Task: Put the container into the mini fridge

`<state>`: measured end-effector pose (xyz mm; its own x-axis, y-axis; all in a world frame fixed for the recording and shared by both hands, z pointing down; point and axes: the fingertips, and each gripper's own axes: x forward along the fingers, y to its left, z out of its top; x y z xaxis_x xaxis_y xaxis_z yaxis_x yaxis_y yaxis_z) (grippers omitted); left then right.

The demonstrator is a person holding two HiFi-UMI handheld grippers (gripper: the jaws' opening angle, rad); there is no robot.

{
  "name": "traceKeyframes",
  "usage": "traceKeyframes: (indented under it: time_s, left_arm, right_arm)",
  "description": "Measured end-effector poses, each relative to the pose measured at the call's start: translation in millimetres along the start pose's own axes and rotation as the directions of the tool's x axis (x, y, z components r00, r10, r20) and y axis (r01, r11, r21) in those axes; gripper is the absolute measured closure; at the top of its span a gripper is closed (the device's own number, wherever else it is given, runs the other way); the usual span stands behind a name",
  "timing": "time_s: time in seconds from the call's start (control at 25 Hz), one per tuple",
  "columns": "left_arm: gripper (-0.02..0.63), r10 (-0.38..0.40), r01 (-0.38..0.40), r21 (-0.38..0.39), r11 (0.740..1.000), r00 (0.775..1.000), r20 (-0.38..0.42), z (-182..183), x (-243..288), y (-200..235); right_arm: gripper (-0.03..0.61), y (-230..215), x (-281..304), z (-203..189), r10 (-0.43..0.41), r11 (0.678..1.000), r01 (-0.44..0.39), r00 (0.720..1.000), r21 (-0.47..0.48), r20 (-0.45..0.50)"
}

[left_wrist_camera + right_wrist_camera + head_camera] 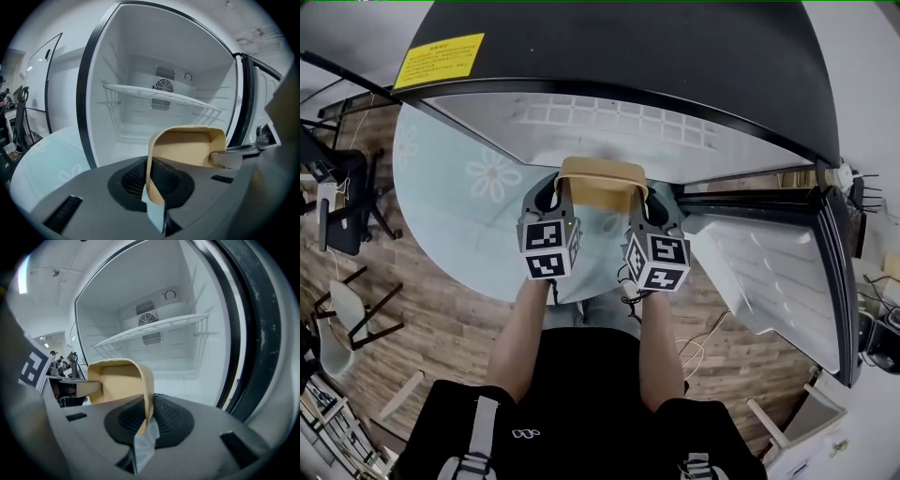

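A: Where is the tan, round-cornered plastic container (602, 181)?

B: It hangs in the air at the mouth of the black mini fridge with the white lining (628, 56), not yet inside. The left gripper (151, 183) has its fingers (129, 180) closed on the container's left wall. The right gripper (146, 420) pinches the right wall the same way.

A: How should the person carry it in?

B: Probably by pushing both grippers forward together and level, so the thin walls do not twist between the two grips. The aim would be under the white wire shelf (164, 96), onto the compartment floor. The open door (769, 272) stands off to the right, clear of the path. Release should wait until the base rests.

A: And the arms?

B: Both bare forearms (520, 337) reach straight ahead, side by side. The marker cubes face up, and the container bridges the gap between the grippers.
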<state>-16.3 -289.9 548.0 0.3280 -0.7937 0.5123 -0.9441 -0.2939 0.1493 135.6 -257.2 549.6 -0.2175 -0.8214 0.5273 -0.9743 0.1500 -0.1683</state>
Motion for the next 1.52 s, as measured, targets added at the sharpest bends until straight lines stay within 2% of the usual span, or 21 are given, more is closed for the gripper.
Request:
traceKeyframes:
  time_s: [0.56, 1.12, 1.52]
  left_arm:
    - [0.596, 0.048, -0.049, -0.033, 0.998, 0.999, -0.026, -2, 37, 17]
    - [0.595, 0.039, -0.042, -0.067, 0.997, 0.998, -0.043, -15, 63, 20]
    - [0.594, 0.035, -0.035, -0.070, 0.997, 0.999, 0.000, -12, 80, 22]
  right_arm:
    - [0.541, -6, 42, -1, 0.007, 1.000, -0.007, 0.999, 0.001, -0.052]
    - [0.543, -19, 65, -8, -0.009, 1.000, 0.010, 0.995, 0.012, -0.094]
    - [0.543, -26, 79, -10, -0.026, 1.000, 0.027, 0.996, 0.010, -0.086]
